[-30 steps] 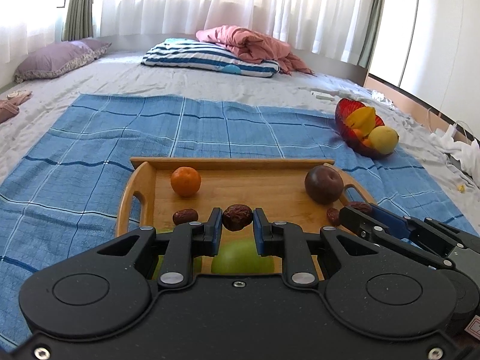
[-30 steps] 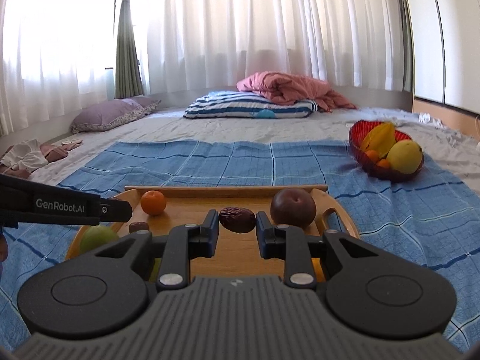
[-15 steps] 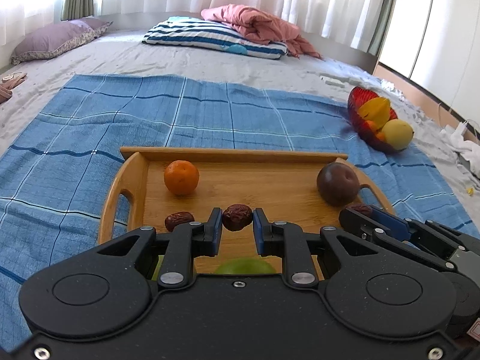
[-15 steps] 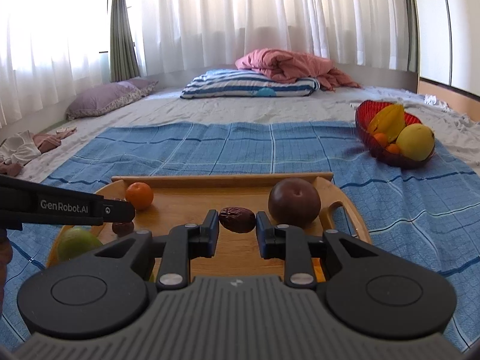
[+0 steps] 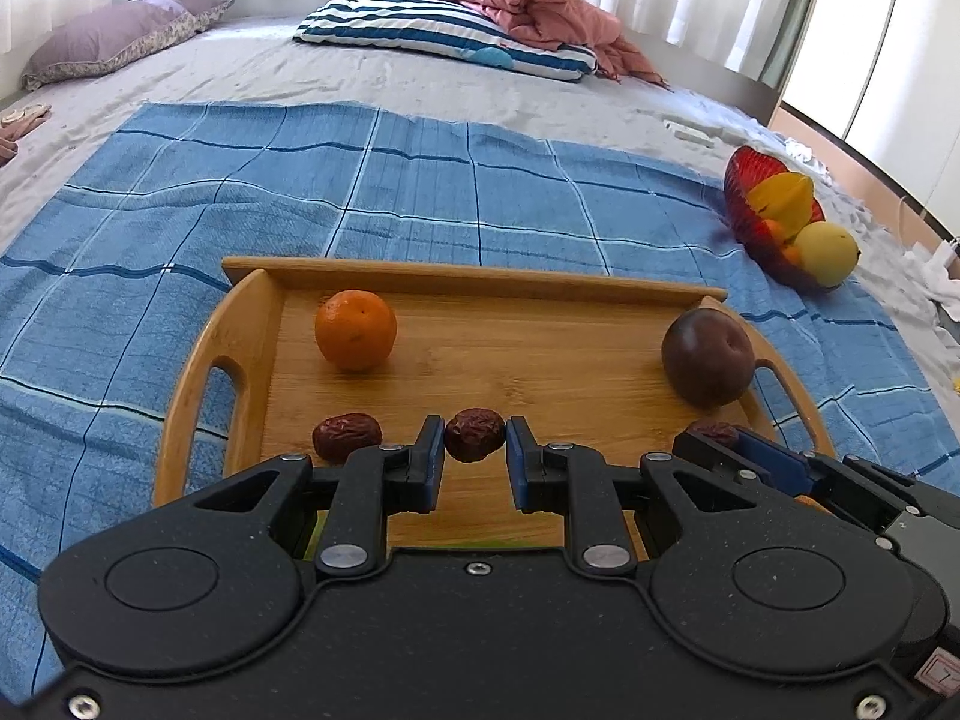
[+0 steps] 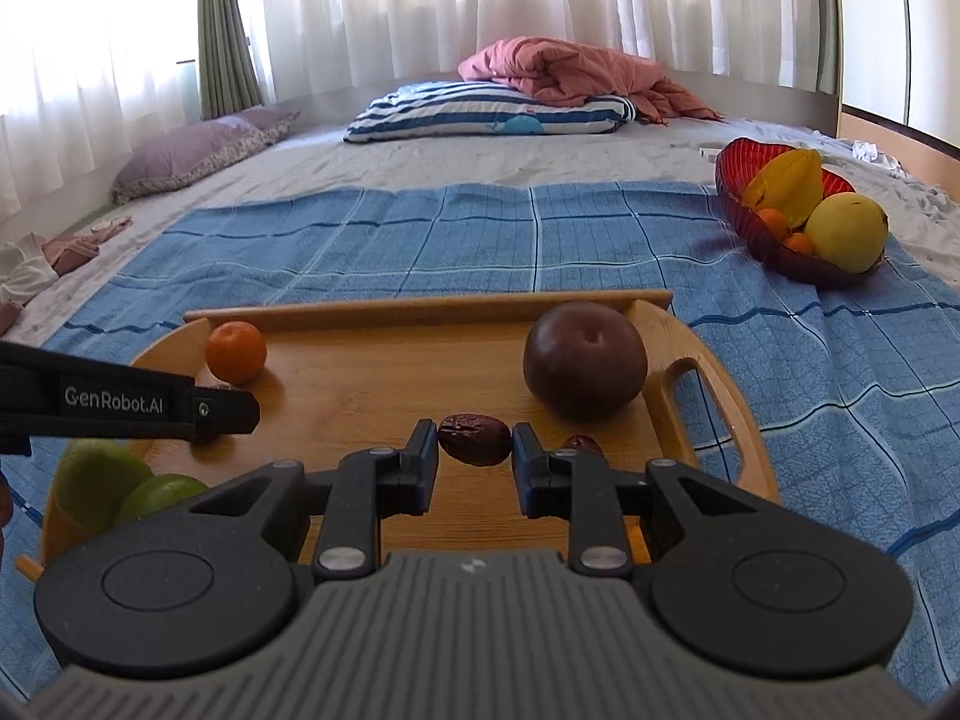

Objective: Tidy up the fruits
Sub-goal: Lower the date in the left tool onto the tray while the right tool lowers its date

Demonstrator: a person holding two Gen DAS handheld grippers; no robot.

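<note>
Each gripper carries a wrinkled dried date over the wooden tray [image 5: 246, 324], which serves as the landmark here. The left gripper [image 5: 475, 441] has its jaws drawn narrow and pressed on a dark red date [image 5: 474, 433], held above the near middle of the tray's floor. The right gripper [image 6: 474, 441] likewise clamps a second date [image 6: 474, 438] between its blue-edged pads, above the near part of the tray and in front of the plum.

On the tray itself, a mandarin orange [image 5: 356, 330] sits toward the far left corner and a large dark plum [image 5: 708, 357] toward the far right, close to the right handle. A loose date [image 5: 347, 435] lies on the near left of the tray floor, just beside the left gripper's left finger. In the right wrist view another small date [image 6: 585, 444] lies on the tray just right of the right gripper's finger, below the plum. Two green fruits [image 6: 120, 489] rest at the tray's near left corner, partly hidden by the gripper body; the left gripper's side, lettered GenRobot.AI, crosses in front of that end of the tray.

The tray lies on a blue checked cloth [image 5: 420, 180] spread over a grey bed. Right of the tray, well apart on the cloth's edge, stands a red bowl [image 6: 738, 180] with yellow and orange fruit. Far beyond the tray lie a striped pillow [image 6: 492, 111] with a pink blanket [image 6: 570, 72] on it, and a purple pillow [image 6: 192, 159] to the left.
</note>
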